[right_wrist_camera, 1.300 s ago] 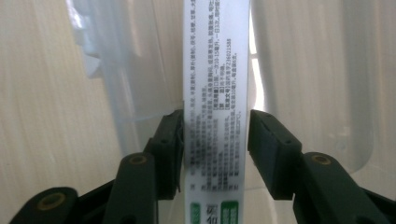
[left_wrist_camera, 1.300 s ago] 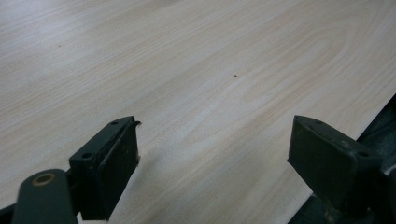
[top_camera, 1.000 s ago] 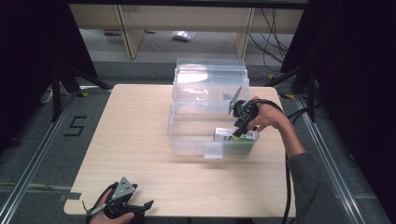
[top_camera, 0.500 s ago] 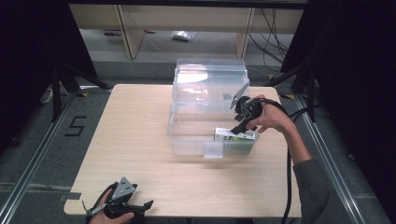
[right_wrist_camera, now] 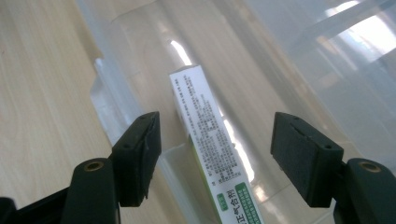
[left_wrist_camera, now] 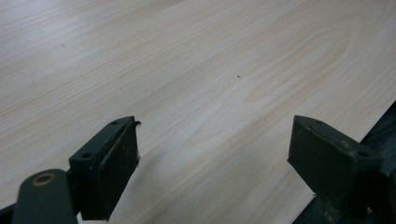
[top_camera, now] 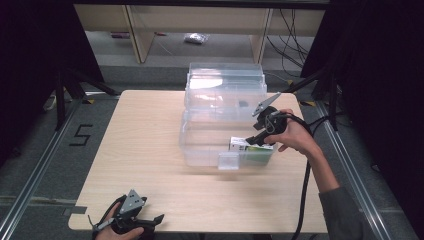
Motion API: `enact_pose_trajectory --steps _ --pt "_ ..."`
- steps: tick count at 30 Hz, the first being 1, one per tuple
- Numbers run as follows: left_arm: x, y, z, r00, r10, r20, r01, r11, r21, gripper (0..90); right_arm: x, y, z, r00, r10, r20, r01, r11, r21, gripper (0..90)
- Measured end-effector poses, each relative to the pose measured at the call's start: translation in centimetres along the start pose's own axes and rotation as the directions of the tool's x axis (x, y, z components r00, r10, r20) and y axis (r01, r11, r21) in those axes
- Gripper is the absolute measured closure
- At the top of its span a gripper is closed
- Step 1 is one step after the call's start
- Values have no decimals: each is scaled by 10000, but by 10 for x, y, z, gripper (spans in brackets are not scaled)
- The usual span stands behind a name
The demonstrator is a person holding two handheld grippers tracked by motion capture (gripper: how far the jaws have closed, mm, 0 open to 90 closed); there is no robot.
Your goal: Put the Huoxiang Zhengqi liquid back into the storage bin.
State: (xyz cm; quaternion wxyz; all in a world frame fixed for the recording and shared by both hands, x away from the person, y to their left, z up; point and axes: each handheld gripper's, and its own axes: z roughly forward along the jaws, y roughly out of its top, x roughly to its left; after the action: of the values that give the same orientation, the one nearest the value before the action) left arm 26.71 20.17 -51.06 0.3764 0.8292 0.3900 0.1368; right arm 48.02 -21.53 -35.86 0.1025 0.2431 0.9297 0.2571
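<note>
The white-and-green cardboard box (right_wrist_camera: 212,154) is left in the clear plastic bin (top_camera: 200,145) near the bench's right edge, released between the right gripper's (right_wrist_camera: 215,154) just-opened jaws; the left gripper's (left_wrist_camera: 215,163) jaws are held open, empty.

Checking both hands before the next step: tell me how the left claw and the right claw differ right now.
The left claw rests near the table's front edge over bare wood; the right claw hangs over the clear bin. The left has nothing between its jaws; the right has just been opening, its jaws standing either side of the white and green box without touching it. Both are open.
</note>
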Motion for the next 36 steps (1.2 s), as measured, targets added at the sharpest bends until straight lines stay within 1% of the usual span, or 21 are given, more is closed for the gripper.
enact_pose_trajectory --steps 1,5,7,9,10,13,16,18,19,22,24,25,26,27,28,29,30,31,32,33,36 --pt "0 0 0 10000 4 8 -4 10000 -1 155 3 -2 -1 9994 336 45 -336 9994 -86 345" --pt "0 -1 2 9998 -115 -135 113 9999 -93 155 7 -5 -5 9993 332 157 -324 9981 -516 342" --pt "0 0 1 9999 -57 -101 56 10000 -31 155 17 -8 -7 9978 609 261 -584 9945 -872 335" --pt "0 0 1 10000 12 -8 -12 10000 -39 155 20 -9 -9 9979 533 361 -499 9949 -880 335" --pt "0 0 0 10000 32 -62 -32 10000 1 155 28 -12 -9 9950 909 410 -865 9914 -980 331" --pt "0 0 0 10000 12 -30 -12 10000 -38 155 33 -15 -9 9964 715 452 -648 9889 -1340 328" --pt "0 0 0 10000 46 -65 -45 10000 22 155 44 -21 -9 9974 712 83 -688 9836 -1668 319" --pt "0 0 1 10000 28 -21 -28 10000 -42 155 47 -23 -9 9961 874 85 -845 9808 -1756 319" --pt "0 -1 1 10000 22 -36 -22 10000 -37 155 49 -24 -9 9968 749 277 -685 9800 -1871 318" --pt "0 0 2 9998 -108 -158 106 9999 -83 155 57 -29 -8 9961 868 183 -812 9748 -2078 314" --pt "0 0 1 10000 32 -31 -32 10000 -13 154 62 -31 -8 9934 1112 269 -1031 9722 -2103 314" --pt "0 -1 1 10000 32 -48 -32 10000 -12 155 62 -32 -8 9950 956 305 -874 9752 -2034 313" --pt "0 0 1 10000 31 -46 -31 10000 -18 155 65 -33 -7 9938 1075 284 -997 9749 -1991 311" --pt "0 0 1 10000 28 -59 -28 10000 -4 155 68 -34 -5 9917 1245 329 -1147 9702 -2136 310" --pt "0 -1 1 10000 14 -75 -15 10000 -31 155 68 -35 -5 9939 1057 322 -963 9716 -2163 309" --pt "0 -1 1 10000 17 -66 -17 10000 -21 155 70 -35 -6 9924 1213 209 -1145 9723 -2036 308" --pt "0 -1 1 10000 15 -44 -15 10000 -32 155 71 -36 -4 9924 1214 193 -1141 9683 -2221 304" --pt "0 -1 1 10000 15 -44 -15 10000 -32 155 71 -37 -4 9938 1111 91 -1067 9717 -2108 303" --pt "0 0 2 9999 -15 -125 14 10000 -51 155 73 -38 -2 9923 1229 168 -1164 9693 -2168 303" --pt "0 0 1 9999 2 -112 -2 10000 -20 155 72 -39 -1 9942 1037 298 -942 9686 -2300 303" --pt "0 0 1 10000 32 -34 -33 10000 -25 155 73 -40 -1 9937 1117 41 -1083 9712 -2124 303"
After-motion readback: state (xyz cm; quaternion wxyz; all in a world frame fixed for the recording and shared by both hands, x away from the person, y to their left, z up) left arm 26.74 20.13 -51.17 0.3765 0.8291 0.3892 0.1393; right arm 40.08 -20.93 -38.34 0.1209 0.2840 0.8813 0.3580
